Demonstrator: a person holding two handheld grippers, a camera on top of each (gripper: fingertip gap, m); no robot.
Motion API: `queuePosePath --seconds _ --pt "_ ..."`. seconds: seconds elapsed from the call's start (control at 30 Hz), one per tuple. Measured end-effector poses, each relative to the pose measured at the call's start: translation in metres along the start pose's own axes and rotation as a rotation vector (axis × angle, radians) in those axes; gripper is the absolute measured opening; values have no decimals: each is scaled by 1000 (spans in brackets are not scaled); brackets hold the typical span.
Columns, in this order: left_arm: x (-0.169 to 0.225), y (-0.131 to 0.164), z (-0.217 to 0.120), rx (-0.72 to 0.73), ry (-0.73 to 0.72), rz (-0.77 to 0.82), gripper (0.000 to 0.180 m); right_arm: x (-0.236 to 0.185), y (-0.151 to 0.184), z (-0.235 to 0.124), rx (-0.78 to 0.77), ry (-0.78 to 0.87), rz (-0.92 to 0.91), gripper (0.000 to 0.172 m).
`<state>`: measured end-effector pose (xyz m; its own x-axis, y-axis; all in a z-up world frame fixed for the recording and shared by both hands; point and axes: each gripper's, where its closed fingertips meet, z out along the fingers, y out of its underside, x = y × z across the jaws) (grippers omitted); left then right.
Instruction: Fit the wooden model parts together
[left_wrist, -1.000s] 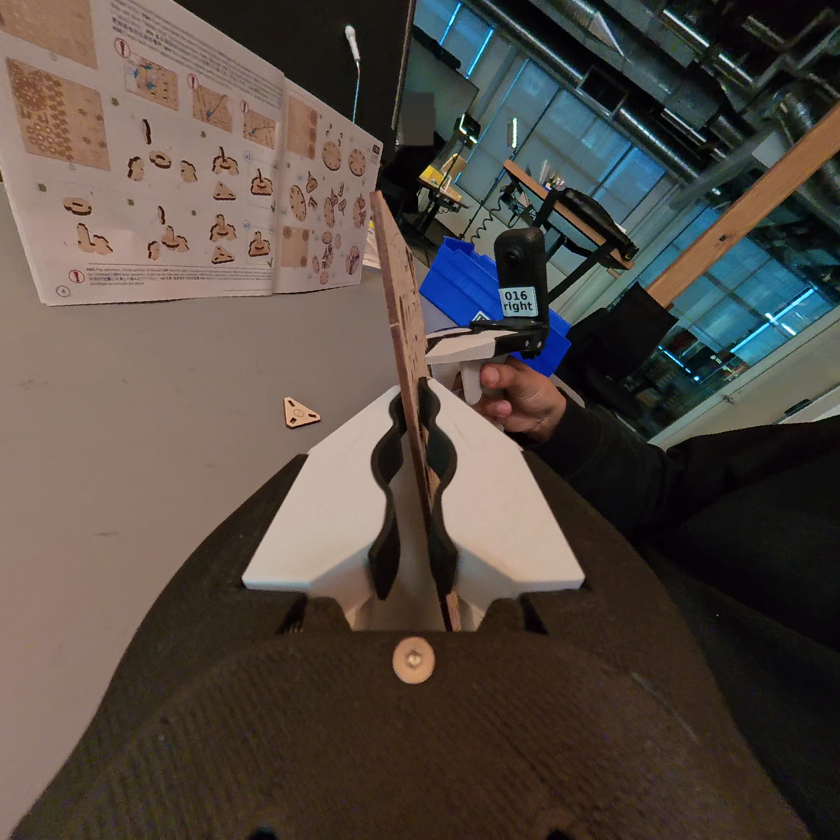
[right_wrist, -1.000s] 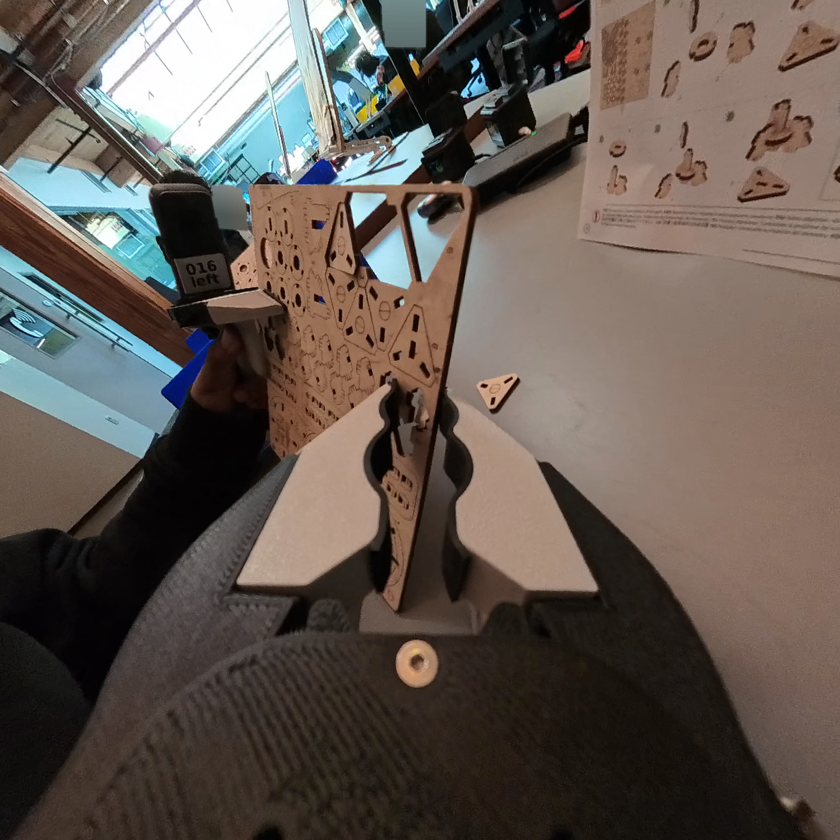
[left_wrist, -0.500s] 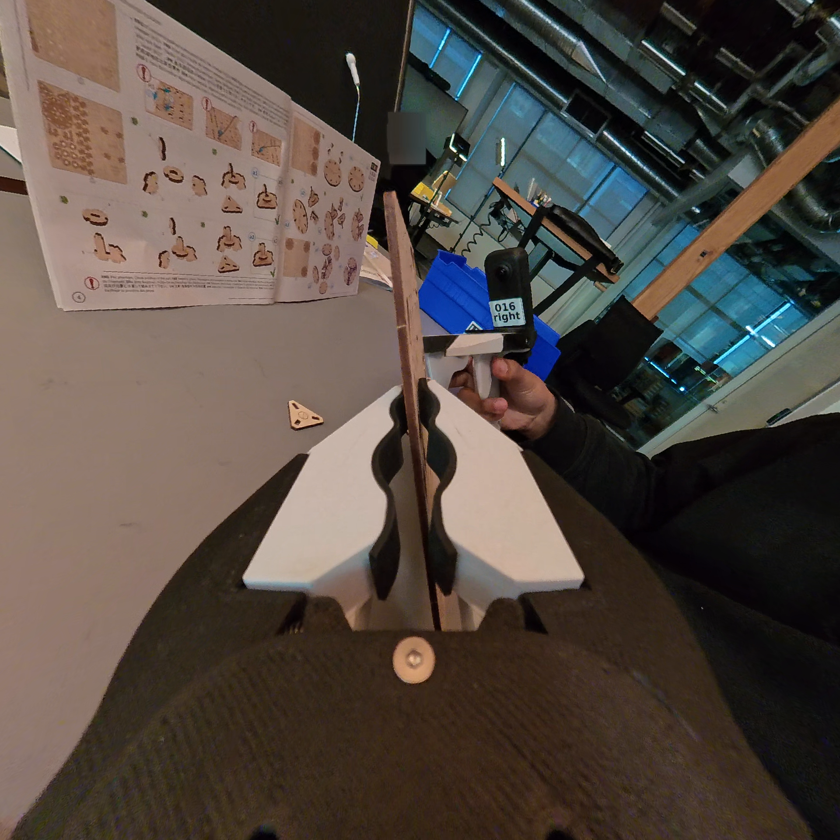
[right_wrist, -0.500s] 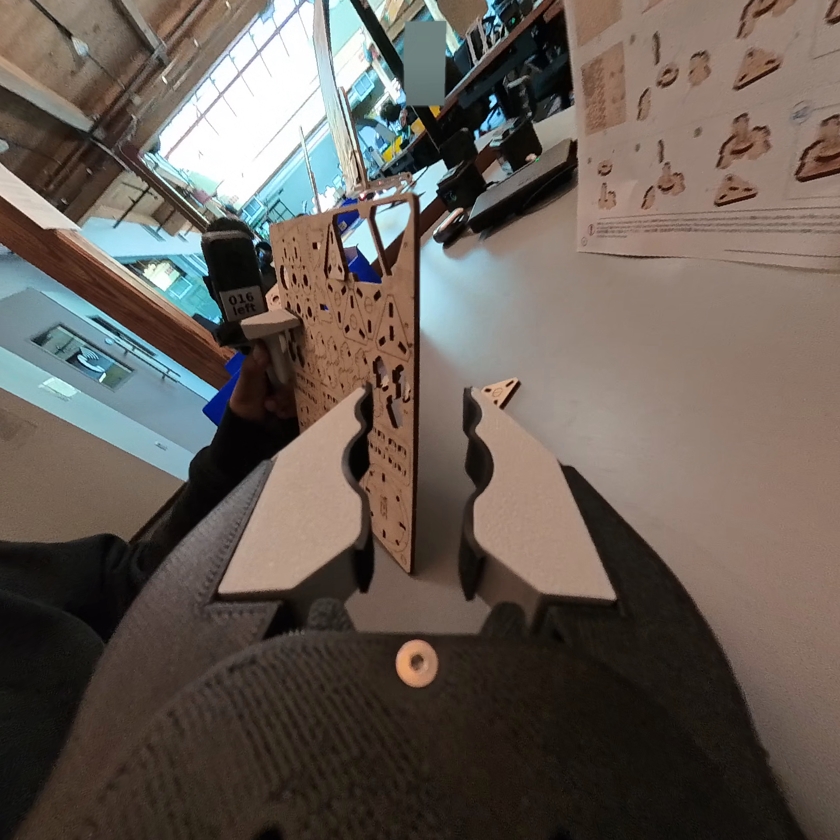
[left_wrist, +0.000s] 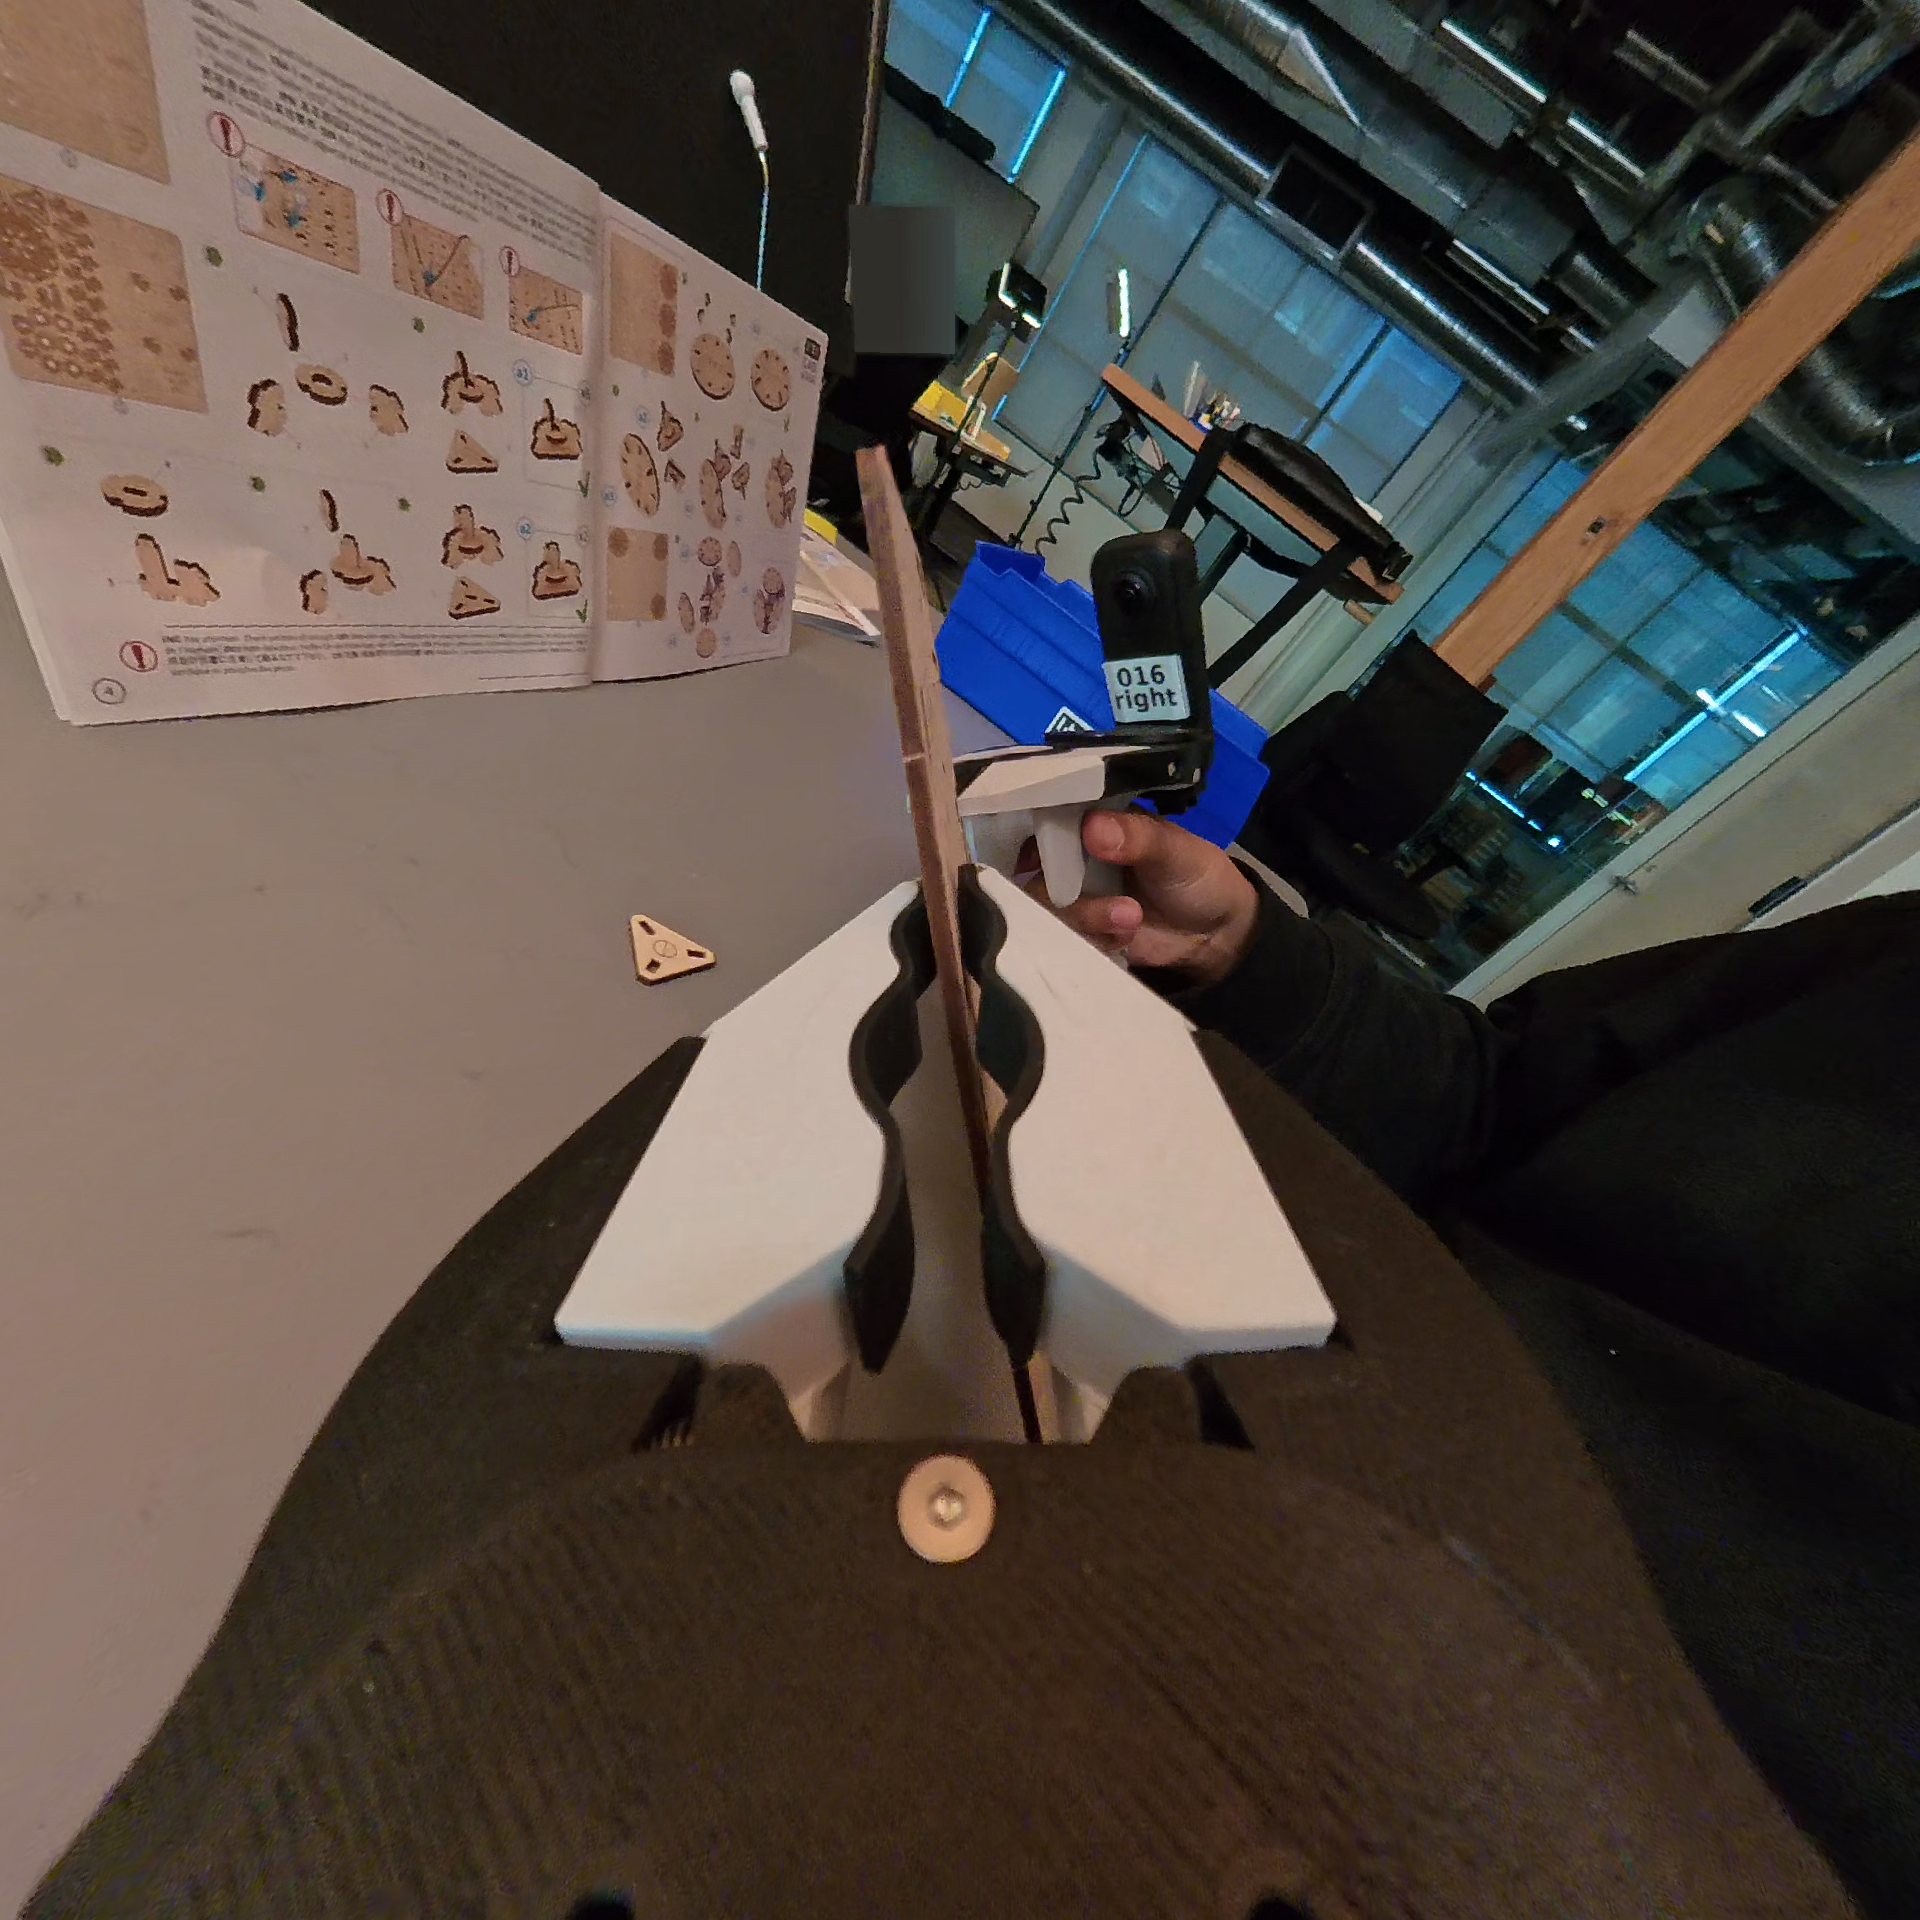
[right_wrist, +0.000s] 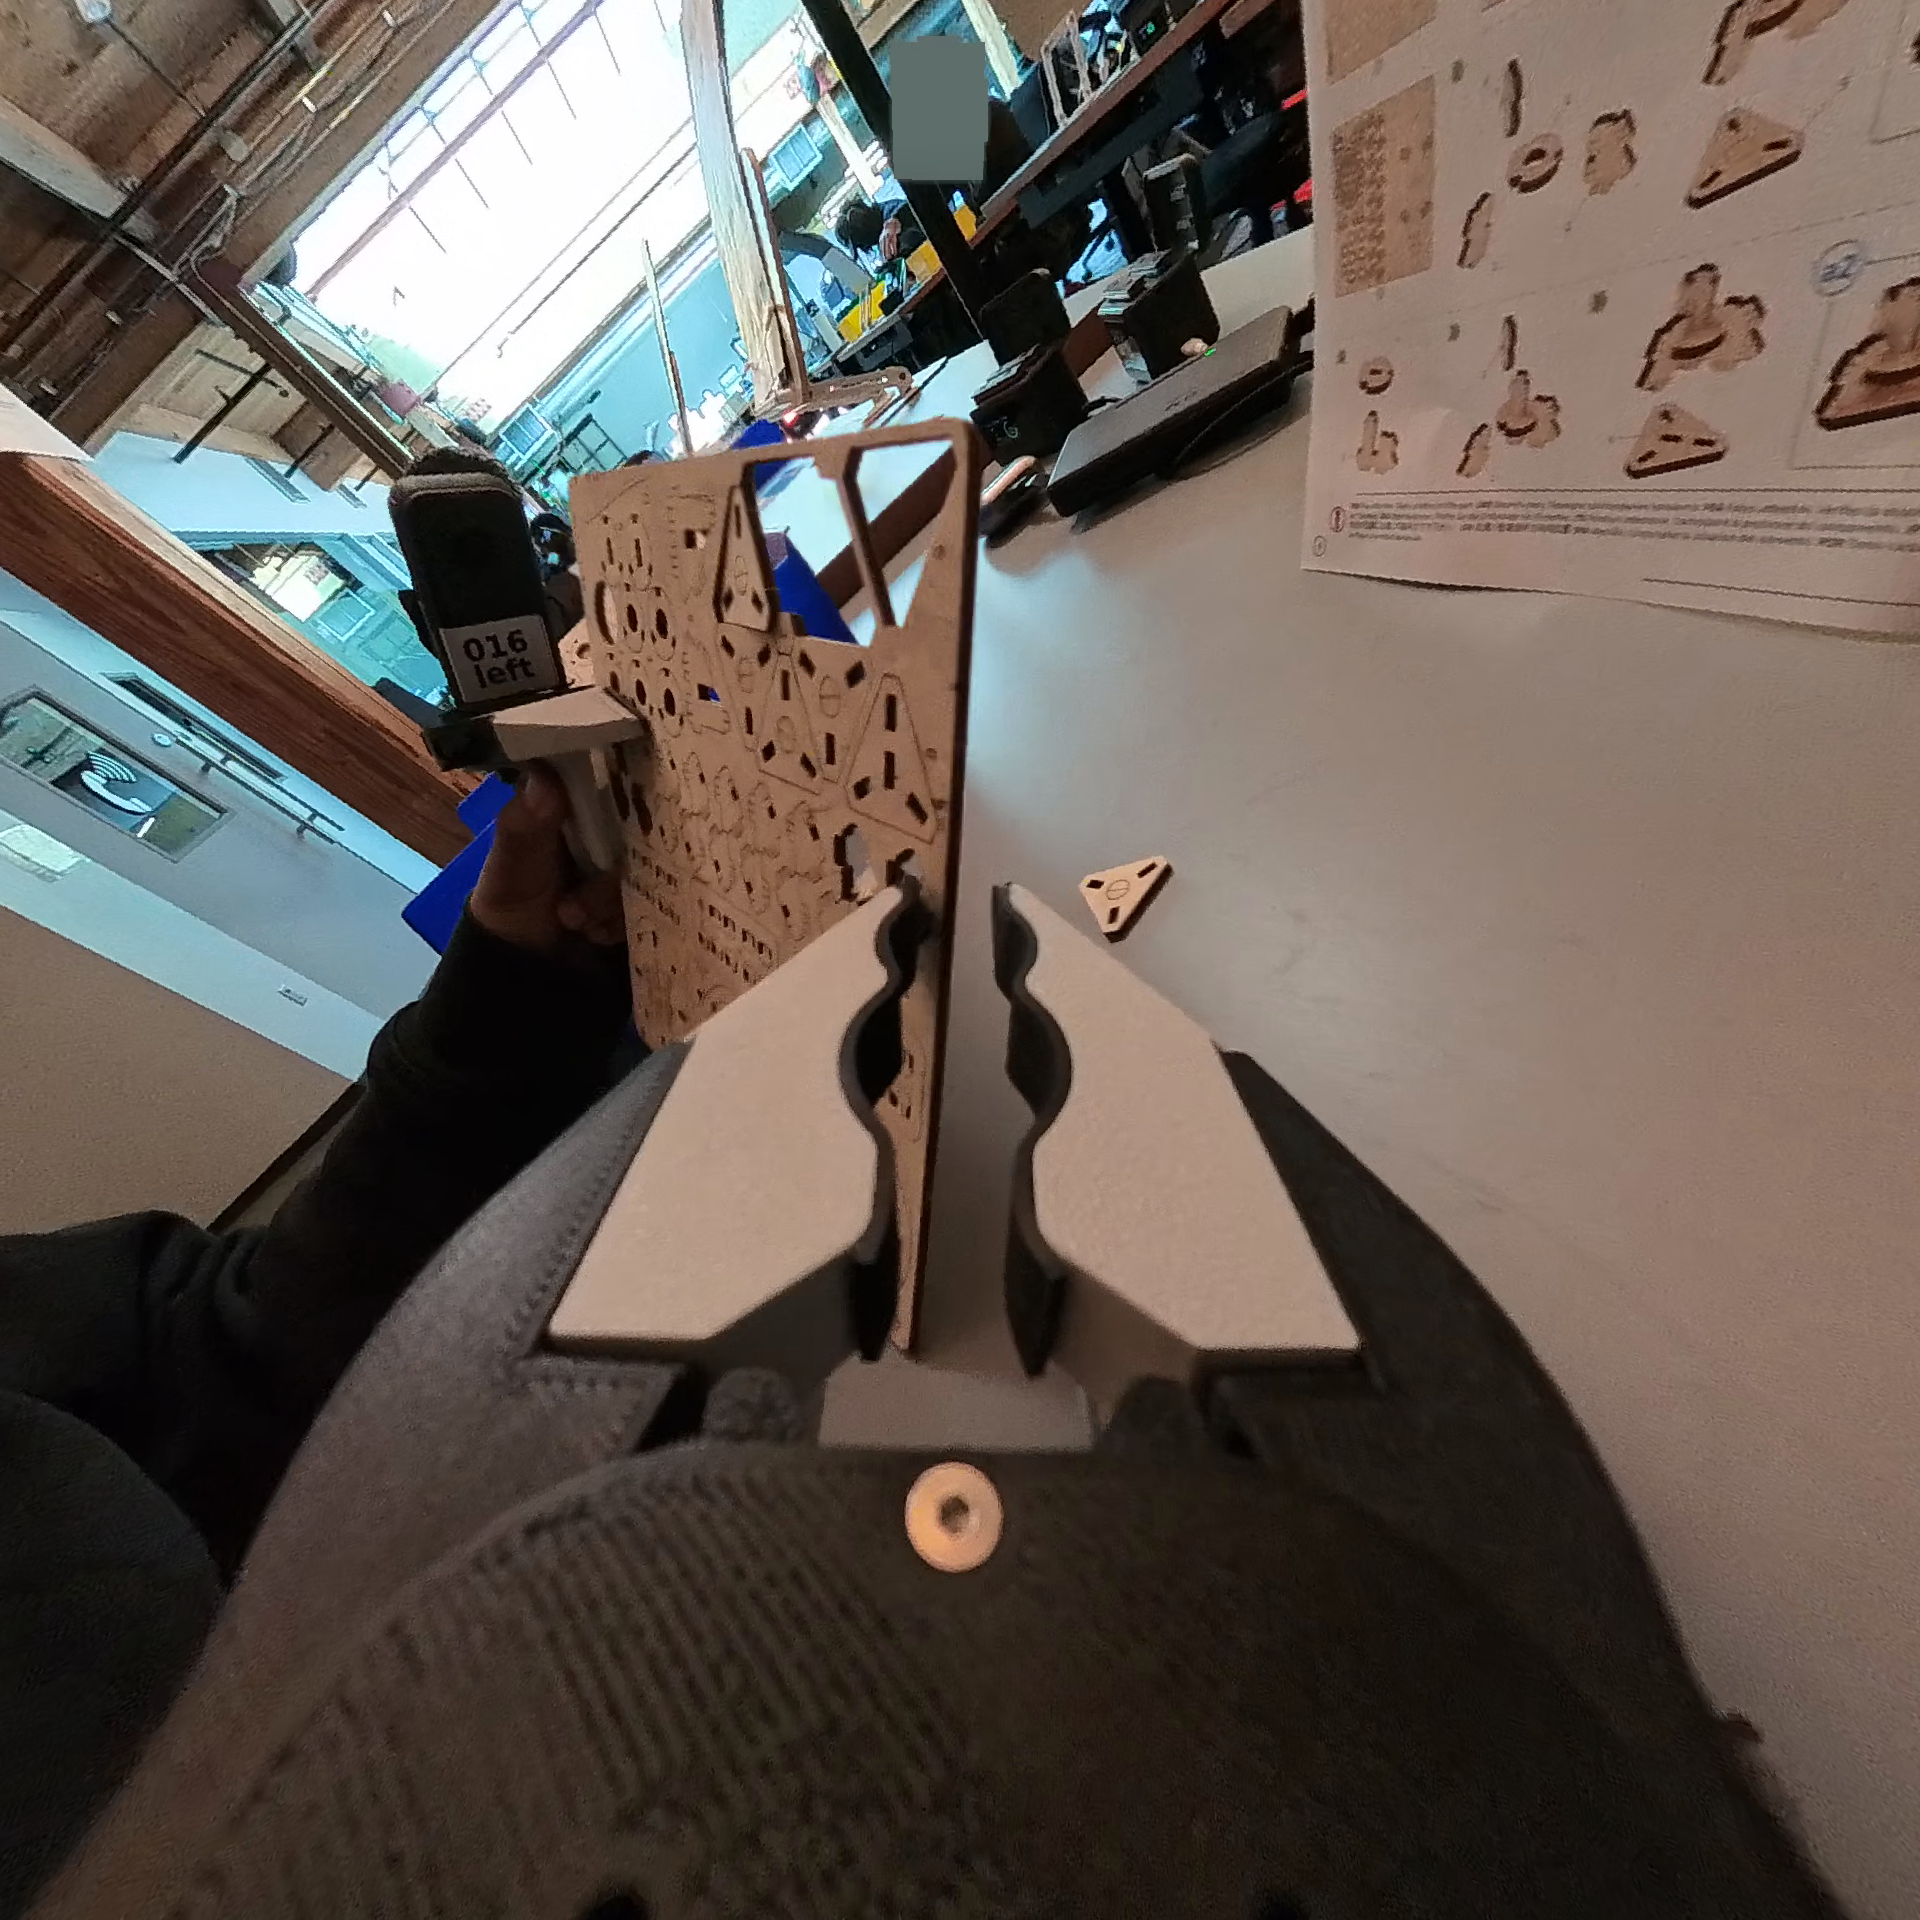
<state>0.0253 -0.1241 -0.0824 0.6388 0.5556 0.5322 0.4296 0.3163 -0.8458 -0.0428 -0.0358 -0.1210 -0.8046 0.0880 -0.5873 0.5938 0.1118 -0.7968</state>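
Gripping a thin, laser-cut plywood sheet (left_wrist: 914, 665) edge-on, my left tongs (left_wrist: 943, 894) are pressed together on it, with both black pads (left_wrist: 995, 997) bearing on its two faces. The sheet stands upright above the grey desk (left_wrist: 312, 935), near the desk's edge on my side.

My right tongs (right_wrist: 951, 896) are set around the opposite side of the same sheet (right_wrist: 831, 727) and stand slightly spread. The left pad (right_wrist: 896, 935) lies against the patterned face; the right pad (right_wrist: 1013, 935) stands clear of the sheet's edge, with a visible gap, so these tongs are not pinching the sheet. In the left wrist view, a hand (left_wrist: 1164, 894) holds the right tongs' handle just behind the sheet.

The sheet carries cut triangular and round part outlines, with two open triangular windows near its top edge.

A small, loose triangular plywood piece (right_wrist: 1122, 894) lies flat on the desk just beside the right tongs. An open white instruction booklet (left_wrist: 364, 416) lies towards the far edge. A blue plastic bin (left_wrist: 1029, 644) stands behind the sheet.
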Motion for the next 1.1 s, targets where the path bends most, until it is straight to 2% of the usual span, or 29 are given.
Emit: queuePosePath --seconds 0.2,0.3,0.43,0.53,0.7,0.8,1.0,1.1 --pt "-1 0 0 3 1 -4 1 6 -2 -4 -11 48 -20 23" --pt "0 1 1 -5 -1 2 1 4 -1 -6 -22 74 -83 21" --pt "6 -10 -7 63 56 -25 1 -9 -26 -21 107 -33 1 24" --pt "9 -16 -12 97 66 -11 1 1 -40 -38 165 9 -18 25" --pt "20 -19 -11 98 81 70 1 9 -51 -52 207 54 -41 25" --pt "41 -16 -14 76 172 143 1 5 -50 -50 205 30 -33 25" --pt "88 0 -11 -75 267 358 0 -2 -48 -48 182 25 -64 25" --pt "94 1 -9 -116 234 410 0 -8 -50 -49 184 8 -71 25"
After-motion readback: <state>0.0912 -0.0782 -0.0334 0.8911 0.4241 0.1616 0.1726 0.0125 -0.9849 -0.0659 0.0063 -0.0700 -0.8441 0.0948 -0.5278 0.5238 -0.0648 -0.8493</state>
